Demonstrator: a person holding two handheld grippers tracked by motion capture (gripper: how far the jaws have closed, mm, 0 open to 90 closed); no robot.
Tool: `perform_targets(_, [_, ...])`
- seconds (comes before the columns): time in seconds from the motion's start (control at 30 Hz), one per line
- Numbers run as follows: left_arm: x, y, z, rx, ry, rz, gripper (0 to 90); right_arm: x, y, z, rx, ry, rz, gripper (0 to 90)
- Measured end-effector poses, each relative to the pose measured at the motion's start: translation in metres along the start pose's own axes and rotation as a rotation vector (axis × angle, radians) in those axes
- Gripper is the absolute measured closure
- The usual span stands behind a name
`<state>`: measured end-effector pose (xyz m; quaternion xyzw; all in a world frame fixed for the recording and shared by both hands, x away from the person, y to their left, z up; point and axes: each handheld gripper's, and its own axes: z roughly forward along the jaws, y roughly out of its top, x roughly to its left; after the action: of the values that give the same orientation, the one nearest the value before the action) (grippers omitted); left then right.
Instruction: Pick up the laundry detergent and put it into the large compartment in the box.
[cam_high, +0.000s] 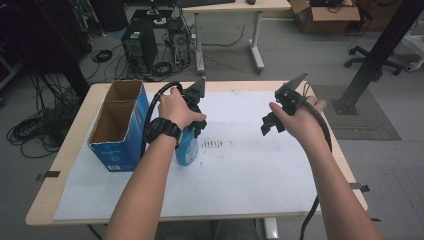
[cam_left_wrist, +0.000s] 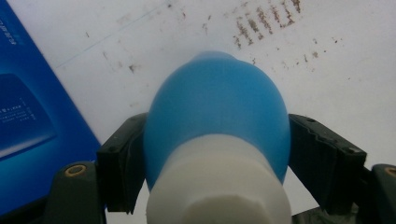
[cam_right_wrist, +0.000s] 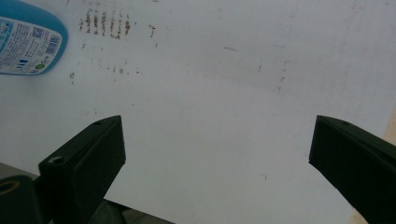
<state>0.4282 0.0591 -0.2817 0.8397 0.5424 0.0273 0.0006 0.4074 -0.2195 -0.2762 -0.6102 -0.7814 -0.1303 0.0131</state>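
A blue plastic bottle (cam_high: 187, 146) with a white cap stands upright on the white sheet (cam_high: 240, 170), just right of the blue box. My left gripper (cam_high: 196, 122) comes down on it from above and is shut on its shoulder. In the left gripper view the bottle (cam_left_wrist: 217, 121) fills the gap between the two black jaws, cap nearest the camera. My right gripper (cam_high: 272, 125) hangs over the right half of the sheet, open and holding nothing. In the right gripper view its jaws stand wide apart over bare sheet, with the bottle's label (cam_right_wrist: 28, 44) at top left.
An open blue cardboard box (cam_high: 117, 125) with two empty compartments stands at the table's left (cam_left_wrist: 28, 116). Brown smudges (cam_high: 212, 144) mark the sheet beside the bottle. Beyond the table's far edge are a computer tower (cam_high: 139, 47), cables and another desk.
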Motion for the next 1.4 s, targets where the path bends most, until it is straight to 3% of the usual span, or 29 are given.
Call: perform_targets(1.4, [0.0026, 0.0009, -0.0001, 0.014, 0.01, 0.007, 36.9, -0.0009, -0.0012, 0.0003, 0.006, 0.006, 0.002, 3.7])
